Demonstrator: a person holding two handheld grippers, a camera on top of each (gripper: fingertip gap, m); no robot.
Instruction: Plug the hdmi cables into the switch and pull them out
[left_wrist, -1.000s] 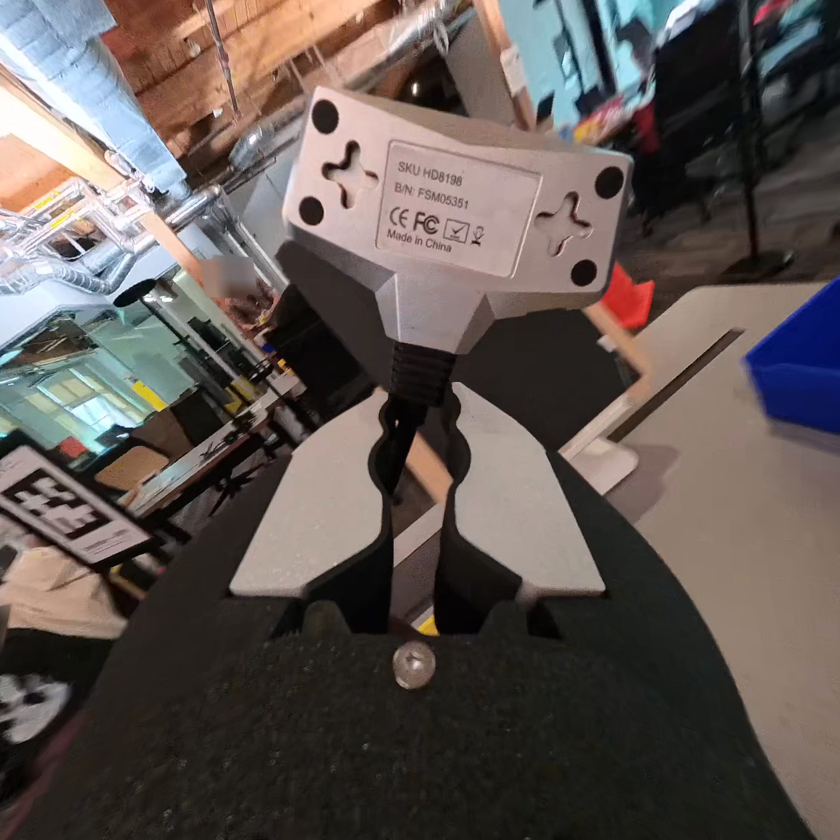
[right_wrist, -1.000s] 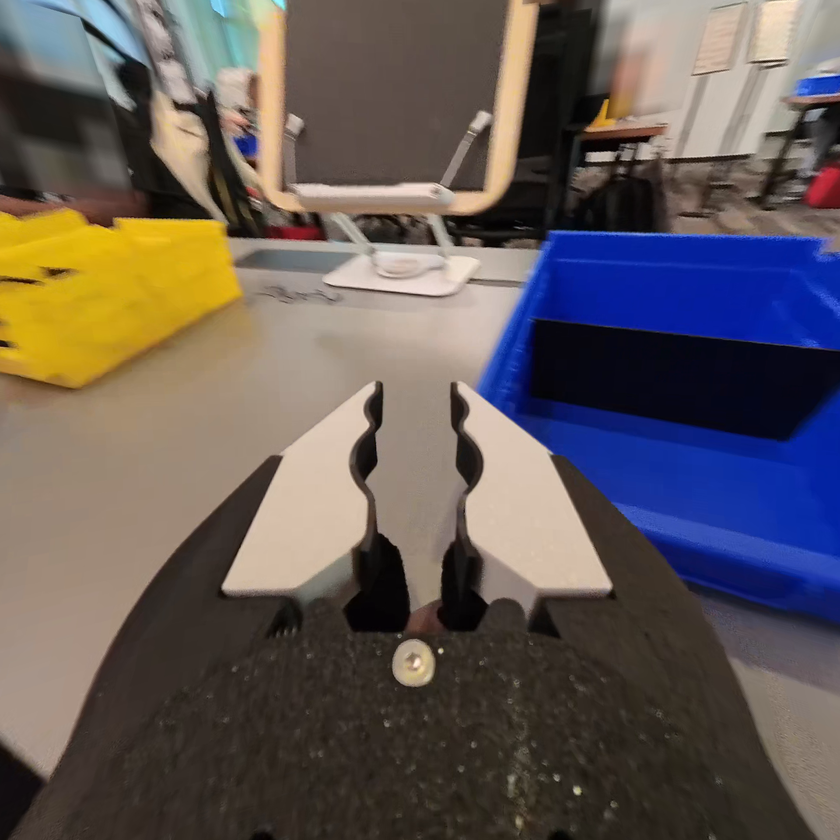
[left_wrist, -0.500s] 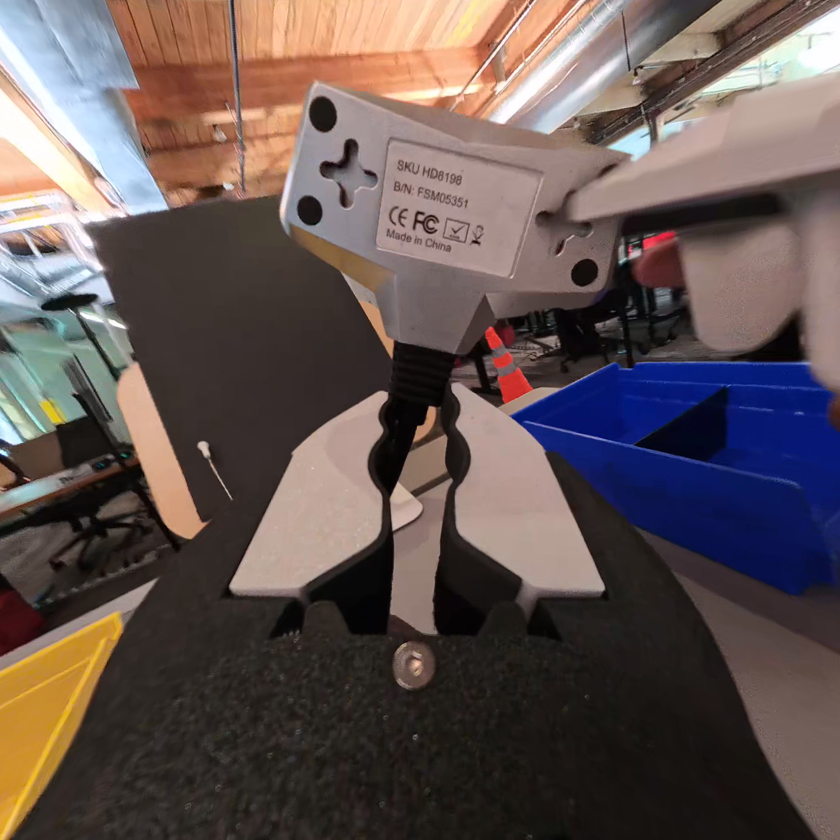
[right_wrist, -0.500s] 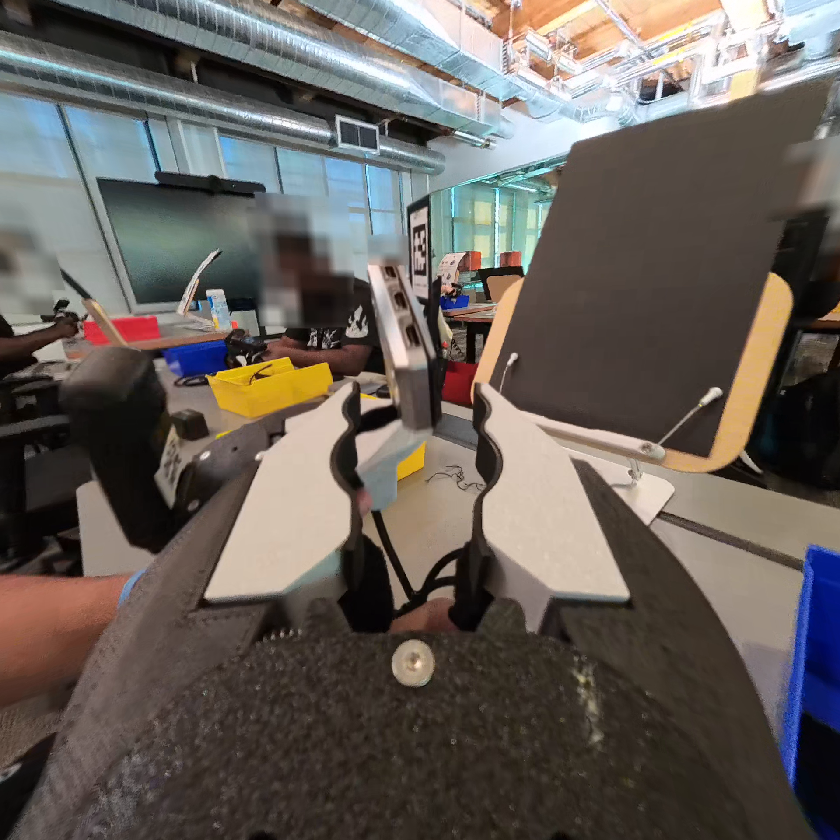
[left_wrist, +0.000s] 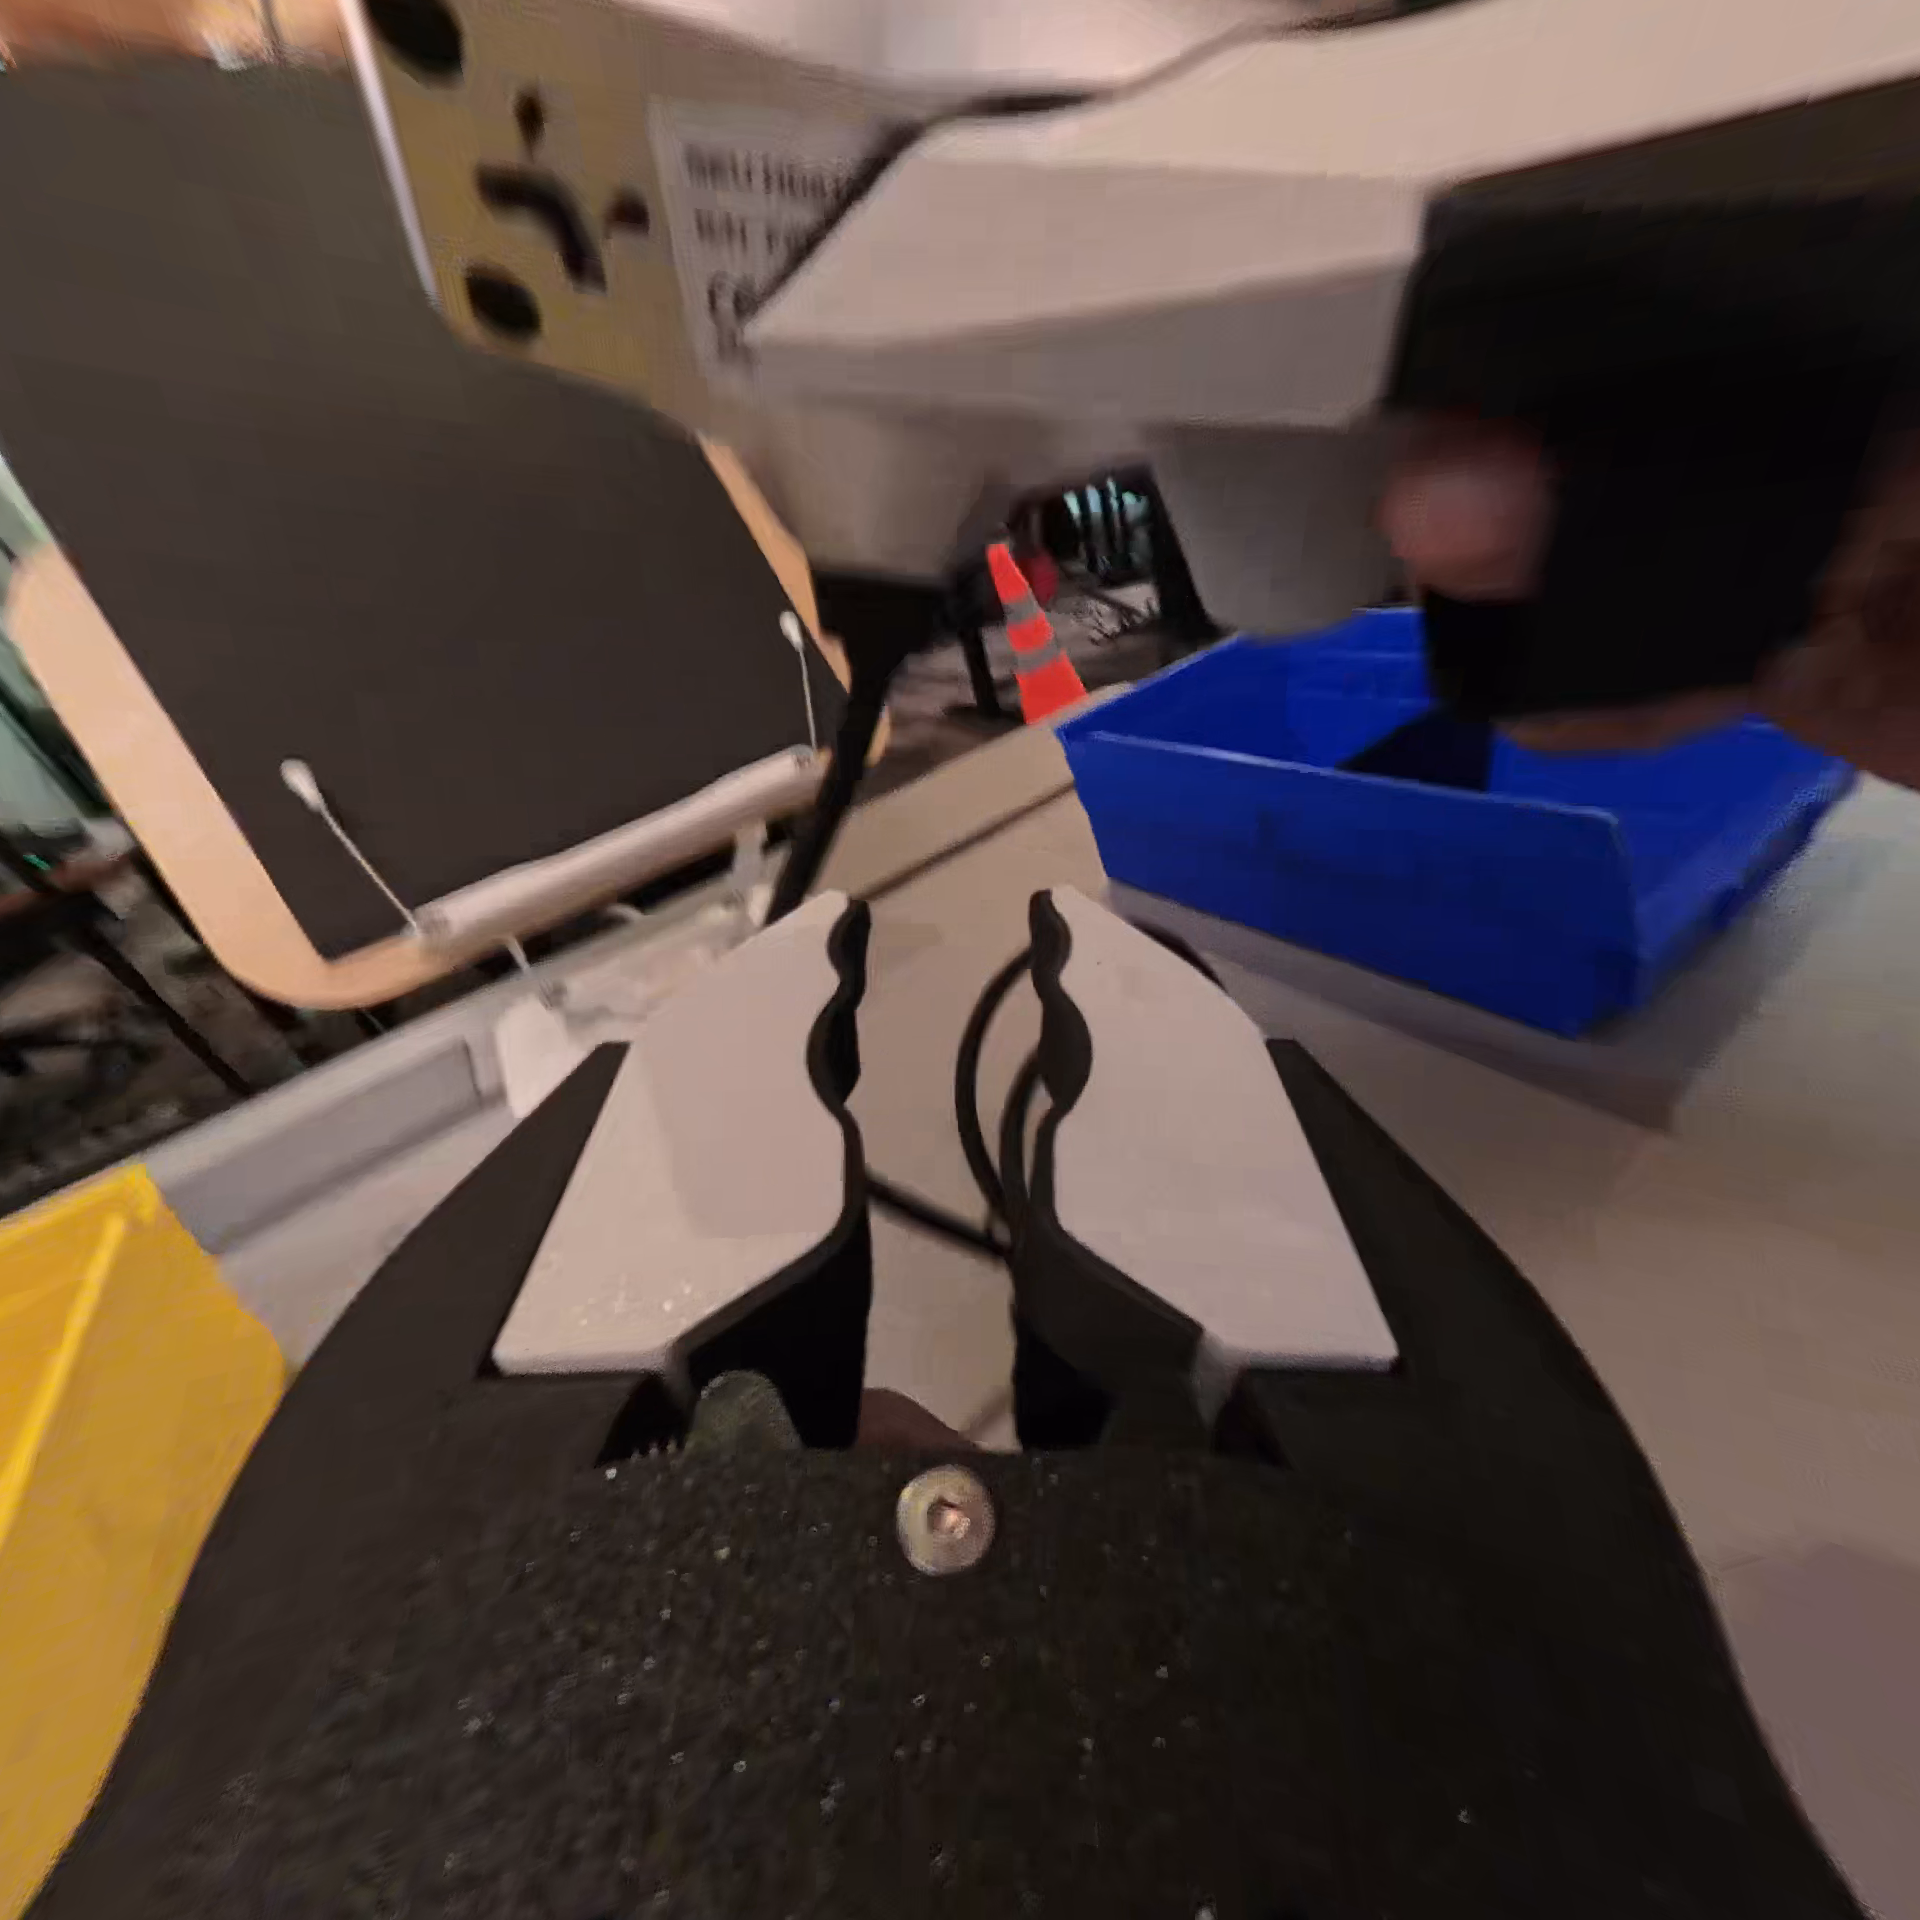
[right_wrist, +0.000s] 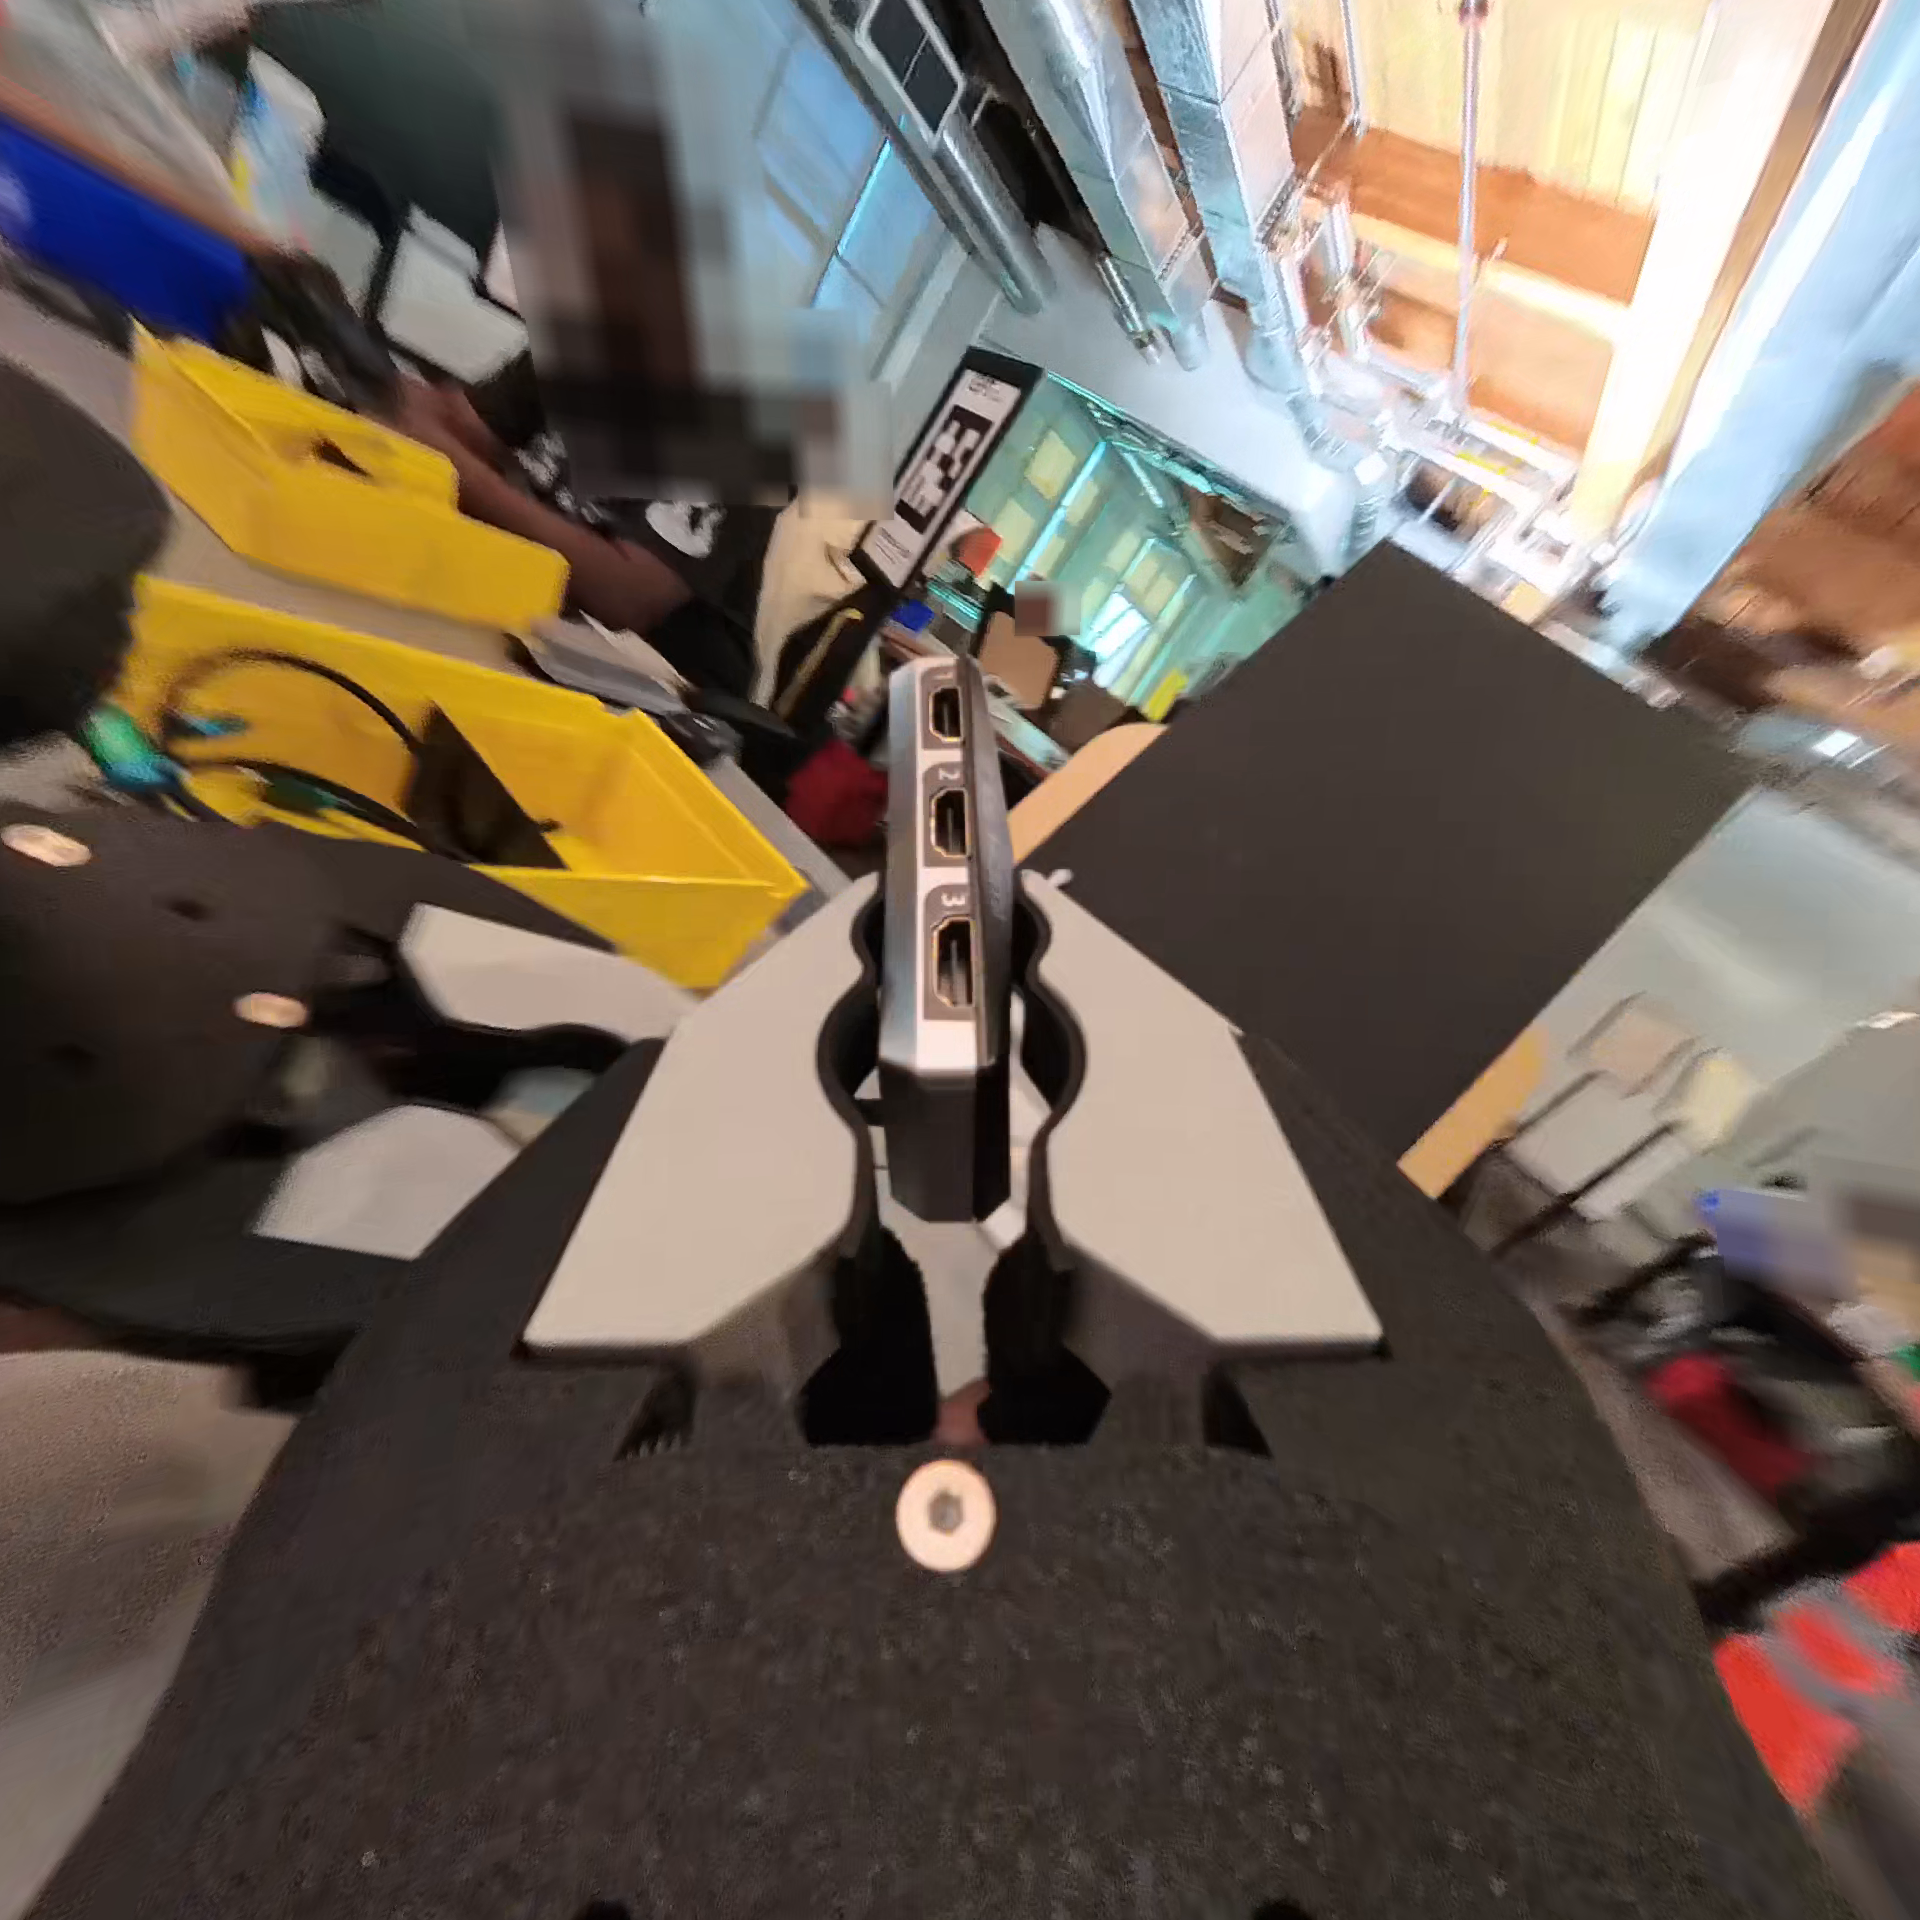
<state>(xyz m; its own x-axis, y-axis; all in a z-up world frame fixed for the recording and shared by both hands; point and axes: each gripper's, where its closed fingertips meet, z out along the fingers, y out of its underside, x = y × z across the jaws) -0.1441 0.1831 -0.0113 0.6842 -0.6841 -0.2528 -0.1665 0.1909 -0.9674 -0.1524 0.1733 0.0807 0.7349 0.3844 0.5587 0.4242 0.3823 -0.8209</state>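
The silver HDMI switch (right_wrist: 940, 831) stands on edge between the jaws of my right gripper (right_wrist: 948, 914), which is shut on it. Its three ports face the camera. In the left wrist view the switch (left_wrist: 561, 208) hangs blurred at the top, with one of the right gripper's grey fingers (left_wrist: 1091, 260) across it. My left gripper (left_wrist: 945, 925) is open and empty, low over the grey table (left_wrist: 1455, 1351). A black cable (left_wrist: 968, 1081) loops on the table between its fingers. The left gripper's fingers (right_wrist: 520, 971) show at the left of the right wrist view.
A blue bin (left_wrist: 1351, 862) sits at the right and a yellow bin (left_wrist: 94, 1455) at the left. The yellow bin (right_wrist: 582, 810) holds black cables (right_wrist: 260, 769). A black board (left_wrist: 364, 623) on a stand is behind. A person sits beyond the bins. Spacing between my two grippers at the tips: around 9 centimetres.
My left gripper has let go of the switch's cable end, opened and dropped lower. My right gripper has shut on the switch and now holds it alone.
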